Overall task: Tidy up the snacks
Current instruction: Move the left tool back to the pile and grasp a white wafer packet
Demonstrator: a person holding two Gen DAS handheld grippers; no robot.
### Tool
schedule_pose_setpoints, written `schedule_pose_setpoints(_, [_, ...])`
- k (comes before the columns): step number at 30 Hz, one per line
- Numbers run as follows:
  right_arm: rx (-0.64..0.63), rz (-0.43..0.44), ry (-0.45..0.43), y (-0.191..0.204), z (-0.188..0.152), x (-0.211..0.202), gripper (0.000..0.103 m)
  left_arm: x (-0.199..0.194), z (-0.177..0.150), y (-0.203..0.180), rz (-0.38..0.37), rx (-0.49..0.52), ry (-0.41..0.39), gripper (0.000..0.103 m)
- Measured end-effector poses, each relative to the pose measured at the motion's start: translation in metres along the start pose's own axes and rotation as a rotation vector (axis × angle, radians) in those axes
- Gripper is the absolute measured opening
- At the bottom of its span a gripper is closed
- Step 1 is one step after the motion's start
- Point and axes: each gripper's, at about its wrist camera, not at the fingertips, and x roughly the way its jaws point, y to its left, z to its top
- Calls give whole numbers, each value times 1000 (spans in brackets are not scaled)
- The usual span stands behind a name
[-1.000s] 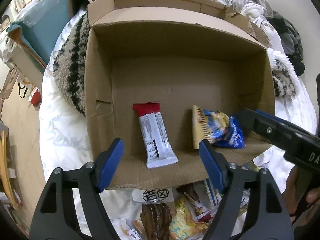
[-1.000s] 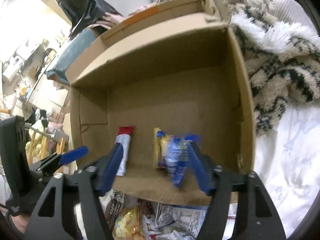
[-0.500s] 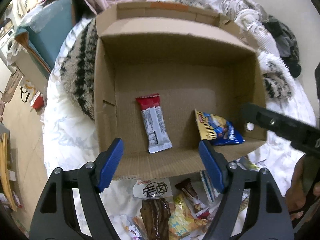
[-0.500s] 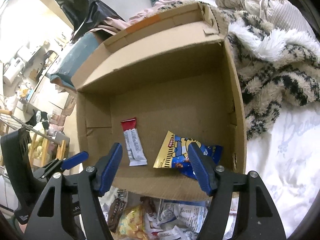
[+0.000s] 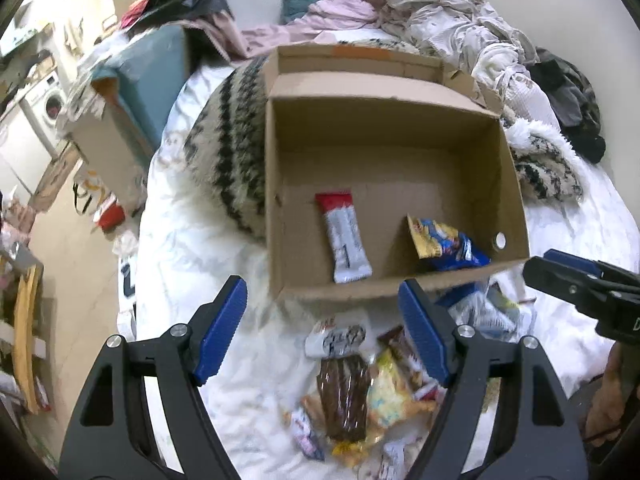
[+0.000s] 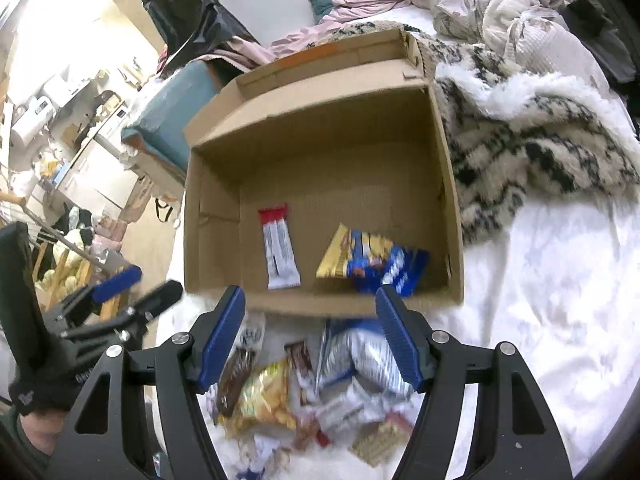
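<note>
Both claws hang wide and empty: the left gripper [image 5: 322, 328] at lower centre of its view, the right gripper [image 6: 310, 334] likewise. Beneath them, low in both views, lies a snack pile [image 6: 312, 396] of crinkly foil and plastic wrappers on a white quilt [image 6: 540, 300]. Above, mid-frame, the cardboard box [image 5: 276, 208] holds 2 items: a flat white bar with a red end [image 5: 344, 236] and a puffy blue-and-yellow packet [image 5: 444, 244]. The step in hand appears to be fetching another snack; next, either claw must drop to the pile and pinch 1 slippery wrapper alone.
</note>
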Motion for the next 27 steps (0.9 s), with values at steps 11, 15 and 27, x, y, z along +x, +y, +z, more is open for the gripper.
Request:
schedule_pose_setpoints(11, [48, -28, 2, -10, -38, -27, 71, -18, -49, 28, -8, -126, 53, 91])
schedule_pose_setpoints(15, [103, -54, 15, -23, -49, -33, 71, -15, -65, 48, -5, -211, 110, 91])
schedule_pose_setpoints(27, [313, -56, 109, -62, -82, -28, 71, 27, -111, 75, -26, -390, 325, 90])
